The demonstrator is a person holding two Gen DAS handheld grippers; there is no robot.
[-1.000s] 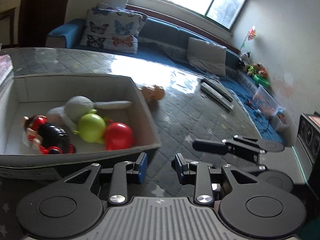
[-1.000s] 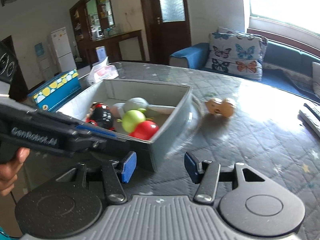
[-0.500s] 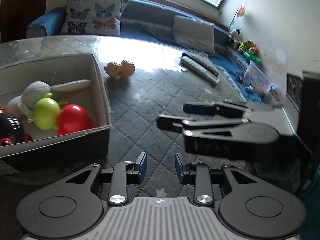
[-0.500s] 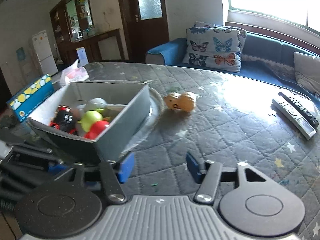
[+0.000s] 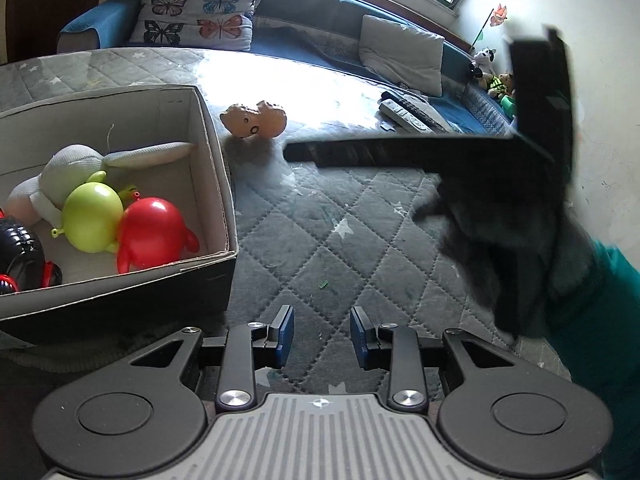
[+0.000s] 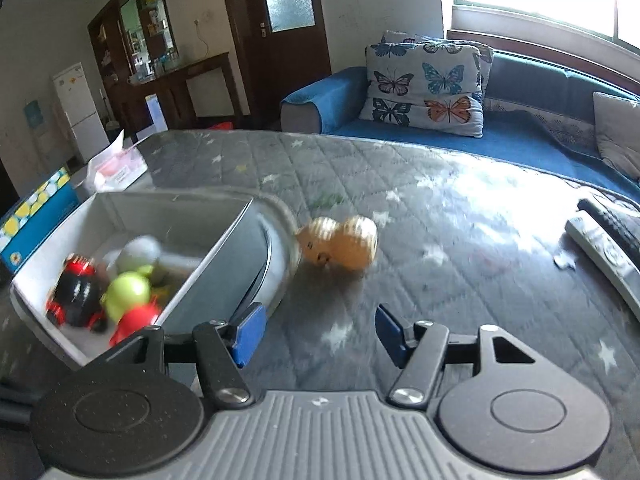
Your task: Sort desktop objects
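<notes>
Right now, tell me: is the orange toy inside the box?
No, the orange toy lies on the quilted tabletop just outside the box, near its far corner.

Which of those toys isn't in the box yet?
The orange toy: it lies alone on the quilted table beside the box, while the others sit inside.
</notes>
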